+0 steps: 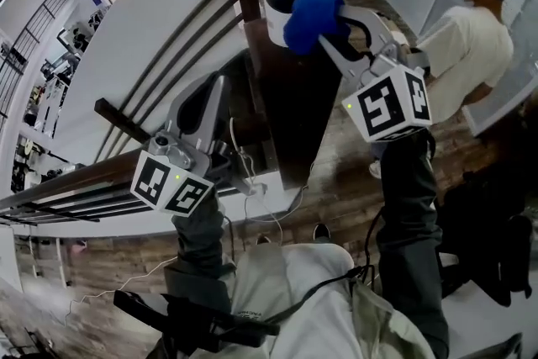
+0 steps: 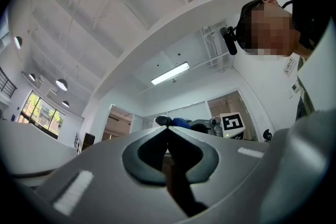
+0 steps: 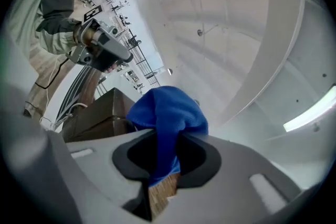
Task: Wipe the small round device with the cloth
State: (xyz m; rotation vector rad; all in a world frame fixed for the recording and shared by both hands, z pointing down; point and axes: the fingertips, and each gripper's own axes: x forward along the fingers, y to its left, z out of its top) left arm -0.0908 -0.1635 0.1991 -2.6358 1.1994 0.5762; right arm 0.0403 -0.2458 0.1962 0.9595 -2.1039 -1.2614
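At the bottom of the head view are the wearer's pale trousers [image 1: 286, 298], with both sleeved arms reaching up the frame. The left gripper [image 1: 220, 87] sits left of centre and points toward the top of the frame. In the left gripper view [image 2: 168, 131] its jaws meet with nothing between them. It is well apart from the work and hangs beside a dark brown wooden block [image 1: 290, 109]. Farther up and to the right, the right gripper [image 1: 333, 35] angles toward the upper left. Its jaws are clamped on a bunched blue cloth [image 1: 313, 16]. In the right gripper view [image 3: 167, 136], a strip of that cloth [image 3: 169, 113] runs lengthwise down through the jaws and the bulk balloons out past the tips. The cloth presses against the right side of the small round device [image 1: 276, 11], which stands at top centre on the block's far end. The device is upright, with a white body below and a black domed end toward the top of the frame. Beyond it, at upper right, stands a person in a cream shirt [image 1: 466, 55].
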